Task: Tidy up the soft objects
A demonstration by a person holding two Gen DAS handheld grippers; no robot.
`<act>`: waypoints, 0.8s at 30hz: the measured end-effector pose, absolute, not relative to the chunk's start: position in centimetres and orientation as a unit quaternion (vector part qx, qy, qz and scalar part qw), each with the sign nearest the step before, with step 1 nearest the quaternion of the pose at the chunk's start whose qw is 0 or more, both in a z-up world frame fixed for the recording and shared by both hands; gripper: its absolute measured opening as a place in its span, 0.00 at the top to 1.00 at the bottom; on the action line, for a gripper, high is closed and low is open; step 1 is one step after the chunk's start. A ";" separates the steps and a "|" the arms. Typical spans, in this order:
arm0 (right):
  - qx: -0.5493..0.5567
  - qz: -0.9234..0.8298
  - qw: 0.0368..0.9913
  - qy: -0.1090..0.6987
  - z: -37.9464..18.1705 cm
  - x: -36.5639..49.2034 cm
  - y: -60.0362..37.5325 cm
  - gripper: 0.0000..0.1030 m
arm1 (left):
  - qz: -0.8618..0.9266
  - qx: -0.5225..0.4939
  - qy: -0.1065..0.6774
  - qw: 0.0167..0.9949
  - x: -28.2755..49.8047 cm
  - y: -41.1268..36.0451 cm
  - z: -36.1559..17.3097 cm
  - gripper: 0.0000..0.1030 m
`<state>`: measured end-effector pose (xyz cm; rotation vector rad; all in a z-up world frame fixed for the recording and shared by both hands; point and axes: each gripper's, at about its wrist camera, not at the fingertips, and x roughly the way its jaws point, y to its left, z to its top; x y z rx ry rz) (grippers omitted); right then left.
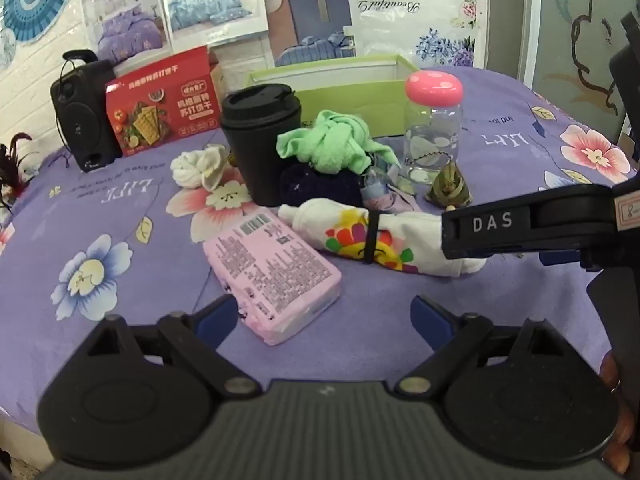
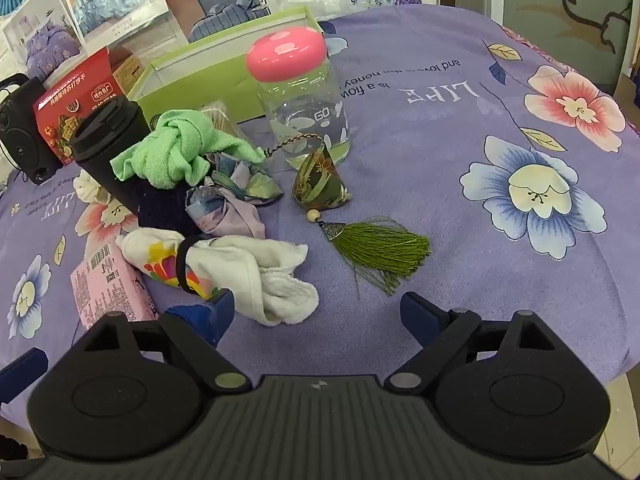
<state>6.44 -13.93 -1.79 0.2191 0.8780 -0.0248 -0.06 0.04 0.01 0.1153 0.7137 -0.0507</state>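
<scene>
Both grippers are held wide open and empty above the purple flowered cloth [image 2: 400, 128]: the left gripper [image 1: 326, 320] is poised over a pink rectangular packet [image 1: 272, 272], the right gripper [image 2: 316, 312] just near of a white rolled towel [image 2: 248, 268] bound by a black band. A white knotted cloth [image 1: 198, 168] is seen clearly only in the left view, a green silky tassel [image 2: 380, 252] only in the right. A fluffy green knotted towel [image 1: 336, 144] is piled on dark fabric beside a black cup [image 1: 260, 140].

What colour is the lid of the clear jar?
Pink with paler spots on the lid; the right wrist view shows it best.
</scene>
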 end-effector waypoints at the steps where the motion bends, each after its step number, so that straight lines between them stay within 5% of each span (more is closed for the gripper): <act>1: 0.107 -0.011 0.899 0.424 -1.8 6.5 -14.0 0.25 | -0.026 0.055 0.349 0.935 -0.1 0.0 0.0 0.10; 24: 0.112 -0.009 0.897 0.427 -1.9 6.6 -14.0 0.25 | -0.025 0.056 0.366 0.929 0.4 0.1 -0.6 0.10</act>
